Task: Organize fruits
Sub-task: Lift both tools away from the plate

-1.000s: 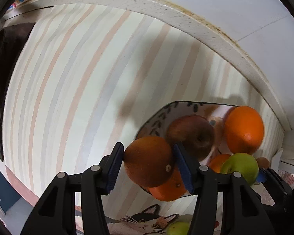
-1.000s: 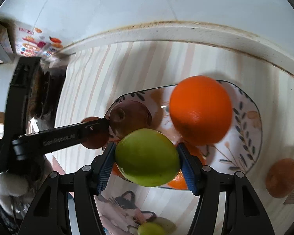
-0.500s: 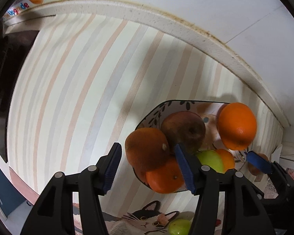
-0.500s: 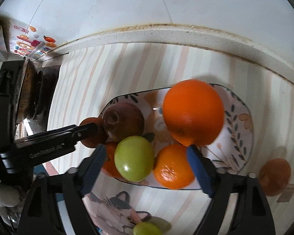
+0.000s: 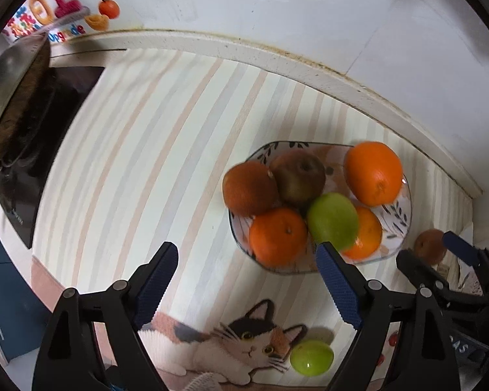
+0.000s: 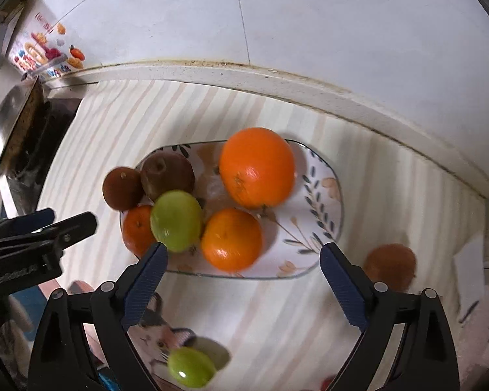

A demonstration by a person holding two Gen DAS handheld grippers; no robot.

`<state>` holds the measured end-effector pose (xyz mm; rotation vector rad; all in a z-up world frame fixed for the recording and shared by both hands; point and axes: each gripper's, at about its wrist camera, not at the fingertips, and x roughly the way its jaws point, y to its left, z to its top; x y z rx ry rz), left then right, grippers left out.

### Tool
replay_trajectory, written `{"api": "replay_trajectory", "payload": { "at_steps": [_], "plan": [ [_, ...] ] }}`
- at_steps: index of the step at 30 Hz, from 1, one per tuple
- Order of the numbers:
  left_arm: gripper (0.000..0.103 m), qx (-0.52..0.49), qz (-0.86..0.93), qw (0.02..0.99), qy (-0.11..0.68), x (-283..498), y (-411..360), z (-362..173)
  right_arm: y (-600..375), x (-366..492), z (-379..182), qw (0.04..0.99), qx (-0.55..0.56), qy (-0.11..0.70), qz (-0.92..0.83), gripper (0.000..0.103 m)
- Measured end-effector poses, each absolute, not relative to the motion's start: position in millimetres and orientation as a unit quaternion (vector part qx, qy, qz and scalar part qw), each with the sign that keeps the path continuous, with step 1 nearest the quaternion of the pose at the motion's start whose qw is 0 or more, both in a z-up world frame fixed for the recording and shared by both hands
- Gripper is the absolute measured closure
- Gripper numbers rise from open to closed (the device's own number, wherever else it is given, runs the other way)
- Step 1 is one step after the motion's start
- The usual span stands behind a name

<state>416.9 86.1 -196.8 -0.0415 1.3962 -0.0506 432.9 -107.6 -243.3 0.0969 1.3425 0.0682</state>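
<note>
A: Left tongs?
B: Spread wide, nothing between the blue pads. They hang above the striped surface, just short of the plate's near rim.

A: Right tongs?
B: Also spread, empty, over the near edge of the plate.

A: Plate contents?
B: Six fruits on the leaf-patterned plate. Large orange at the far side. Small orange in front of it. Green apple resting against a second small orange at the left end. Dull red apple behind those, and a brown round fruit at the plate's left rim, partly overhanging it; I cannot tell its kind.

A: Anything off the plate?
B: One brownish-orange fruit on the surface, right of the plate, apart from it. One green fruit near the front, lying on the cat picture printed on the mat.

A: Surroundings?
B: Dark stovetop with a metal pan at far left; a colourful sticker on the white wall.
</note>
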Motion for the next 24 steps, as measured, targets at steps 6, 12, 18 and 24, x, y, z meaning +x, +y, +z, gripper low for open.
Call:
{"api": "replay_trajectory", "payload": {
  "at_steps": [6,12,18,24],
  "plan": [
    [0.017,-0.015,-0.019,0.789,0.614,381.7,80.5,-172.2,-113.9,404.1,-223.8,0.793,0.053,0.607,0.028,0.006],
    [0.017,-0.019,-0.02,0.809,0.587,350.3,76.8,-144.9,-121.5,374.7,-195.0,0.813,0.059,0.579,0.018,0.006],
    [0.017,-0.024,-0.033,0.824,0.565,325.4,70.7,-118.5,-124.2,349.2,-162.6,0.831,0.057,0.552,0.021,0.006],
    [0.017,-0.008,-0.037,0.841,0.54,301.5,61.1,-92.8,-124.3,321.0,-132.3,0.847,0.059,0.527,0.022,0.006]
  ]
}}
